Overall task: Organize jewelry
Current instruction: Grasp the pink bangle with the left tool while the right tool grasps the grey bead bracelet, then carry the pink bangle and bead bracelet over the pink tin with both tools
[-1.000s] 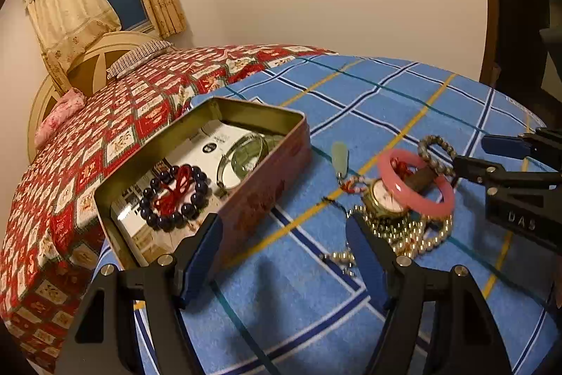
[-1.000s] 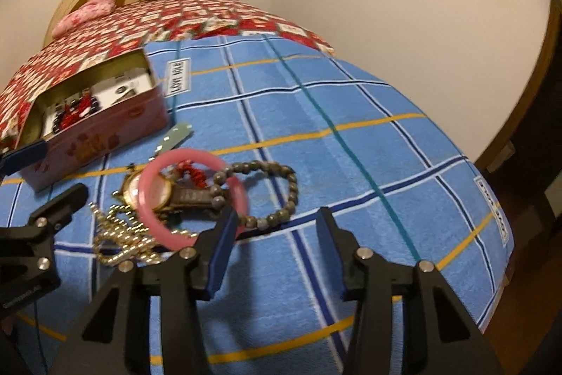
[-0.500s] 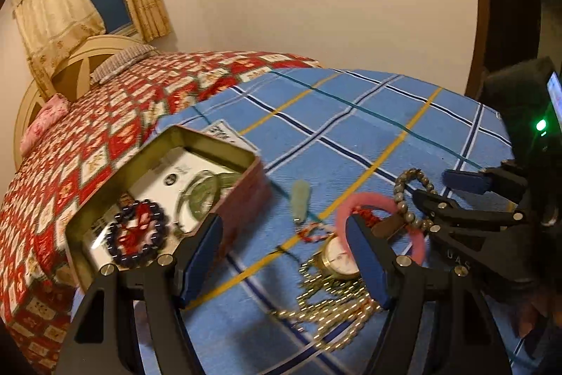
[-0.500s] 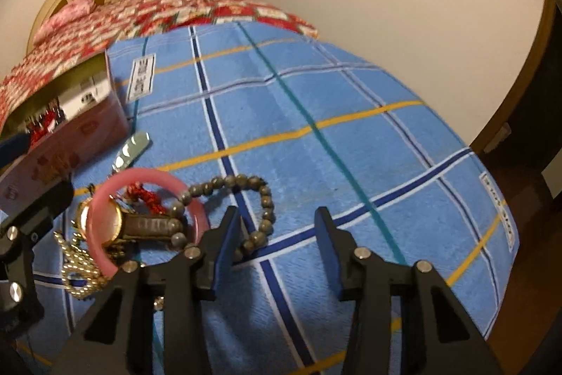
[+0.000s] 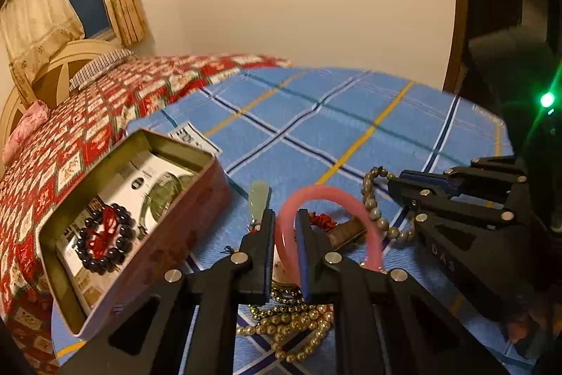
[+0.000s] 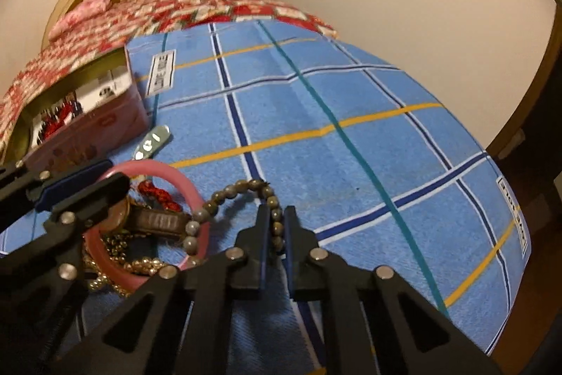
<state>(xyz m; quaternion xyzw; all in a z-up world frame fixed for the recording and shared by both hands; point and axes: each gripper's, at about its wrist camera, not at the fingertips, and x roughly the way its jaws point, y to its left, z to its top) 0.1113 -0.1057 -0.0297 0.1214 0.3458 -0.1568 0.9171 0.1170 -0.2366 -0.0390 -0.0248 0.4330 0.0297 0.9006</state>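
Observation:
A pile of jewelry lies on the blue checked cloth (image 5: pixel 316 136). My left gripper (image 5: pixel 285 220) is shut on the near rim of a pink bangle (image 5: pixel 337 195); the bangle also shows in the right wrist view (image 6: pixel 165 174). My right gripper (image 6: pixel 277 217) is shut on a grey bead bracelet (image 6: pixel 232 192), which also shows in the left wrist view (image 5: pixel 368 199). Under them lie a watch with a brown strap (image 6: pixel 158 220), a gold bead necklace (image 5: pixel 291 322), a red knot (image 5: pixel 321 220) and a pale green pendant (image 5: pixel 259 199).
An open pink tin (image 5: pixel 165 245) stands at the left, holding a dark bead bracelet with red cord (image 5: pixel 105 238) and a green bangle (image 5: pixel 165 192). A bed with a red patterned quilt (image 5: pixel 105 108) lies behind. The cloth's edge drops away at the right (image 6: pixel 509 287).
Both grippers have moved in on the pile and closed: the left onto the pink bangle, the right onto the grey bead bracelet. Both were open before.

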